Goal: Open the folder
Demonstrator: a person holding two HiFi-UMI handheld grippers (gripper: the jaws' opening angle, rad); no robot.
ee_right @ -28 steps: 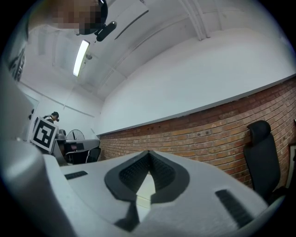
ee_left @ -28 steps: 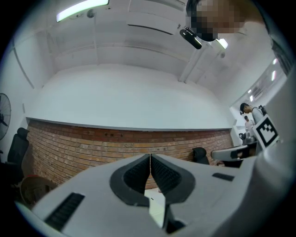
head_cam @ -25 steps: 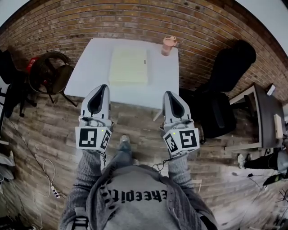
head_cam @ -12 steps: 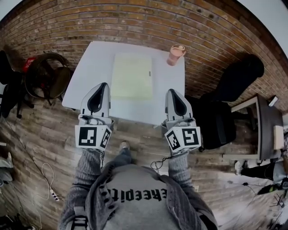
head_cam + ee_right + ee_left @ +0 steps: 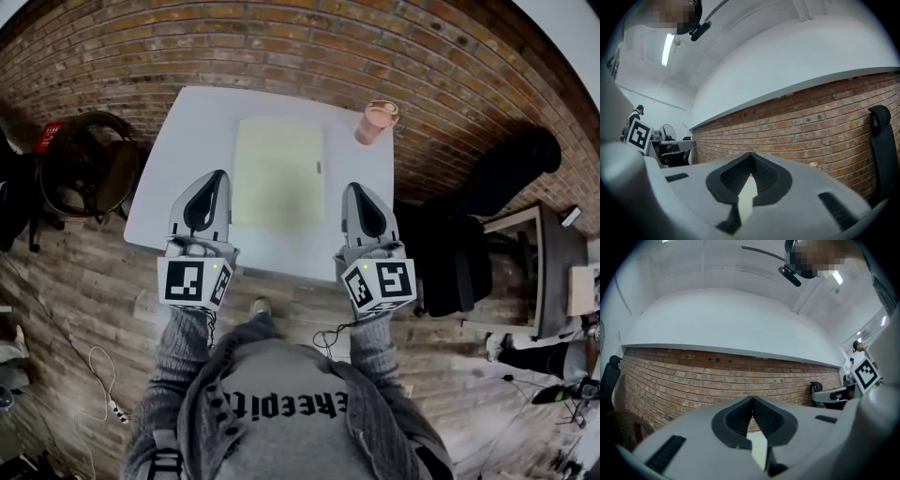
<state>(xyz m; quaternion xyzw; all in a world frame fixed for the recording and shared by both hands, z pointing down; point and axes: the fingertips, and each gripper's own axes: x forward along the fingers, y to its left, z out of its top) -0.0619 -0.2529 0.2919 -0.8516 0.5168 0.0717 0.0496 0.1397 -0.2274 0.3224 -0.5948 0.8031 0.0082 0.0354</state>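
A pale yellow folder [image 5: 278, 173] lies closed on the white table [image 5: 187, 141], its long side running away from me. My left gripper [image 5: 217, 176] hovers over the table's near left part, just left of the folder, with its jaws shut and nothing in them. My right gripper [image 5: 355, 187] hangs over the near right part, just right of the folder, jaws also shut and empty. In the left gripper view the closed tips [image 5: 753, 398] face the brick wall. The right gripper view shows its tips [image 5: 750, 154] together, with a strip of the pale folder [image 5: 746, 197] seen below them.
A pink cup [image 5: 377, 121] stands at the table's far right corner. A round dark chair [image 5: 82, 169] sits left of the table, a black office chair [image 5: 469, 234] to its right, and a desk [image 5: 553, 272] further right. A brick wall [image 5: 281, 47] runs behind the table.
Both grippers have moved forward together from over the floor to above the table's near edge, either side of the folder. Table and folder have come closer in view.
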